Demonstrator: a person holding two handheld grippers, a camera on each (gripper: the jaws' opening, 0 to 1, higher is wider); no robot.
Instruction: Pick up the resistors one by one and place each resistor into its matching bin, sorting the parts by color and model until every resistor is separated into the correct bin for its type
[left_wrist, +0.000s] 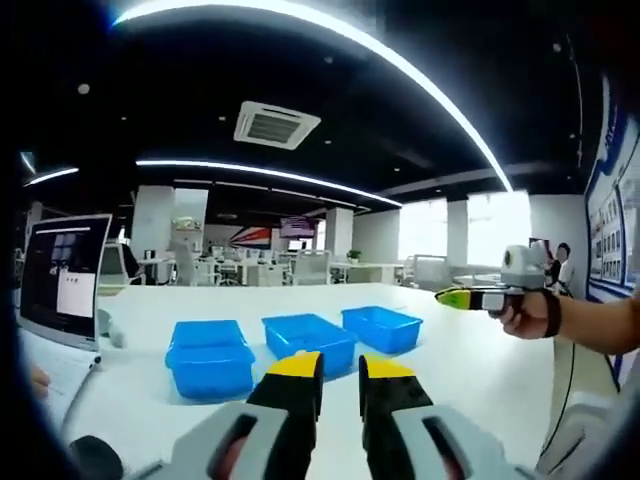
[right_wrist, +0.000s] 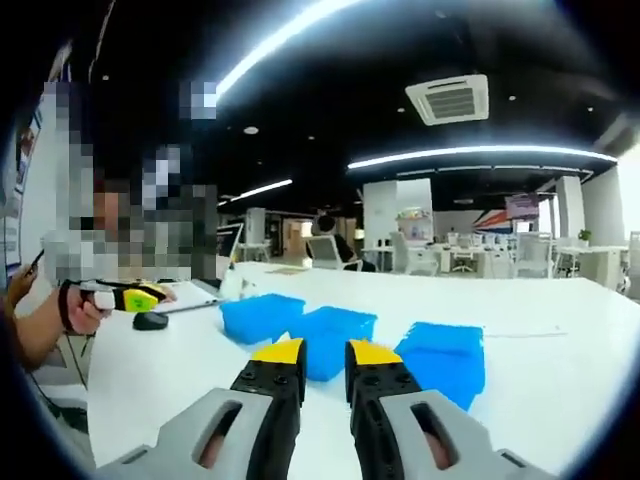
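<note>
Hovering near three blue bins (left_wrist: 300, 345) on the tabletop (left_wrist: 480, 370); both grippers (left_wrist: 340, 375) (right_wrist: 322, 360) slightly parted, gripping nothing; sorting seemingly not begun.

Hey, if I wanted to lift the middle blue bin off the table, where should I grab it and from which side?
Probably the near rim of the middle bin, coming from above with the left claw. The bin sits upright and open-topped on the table, so one jaw could go inside the wall and one outside. The near wall faces the claw; the side walls have neighbouring bins close by.
</note>
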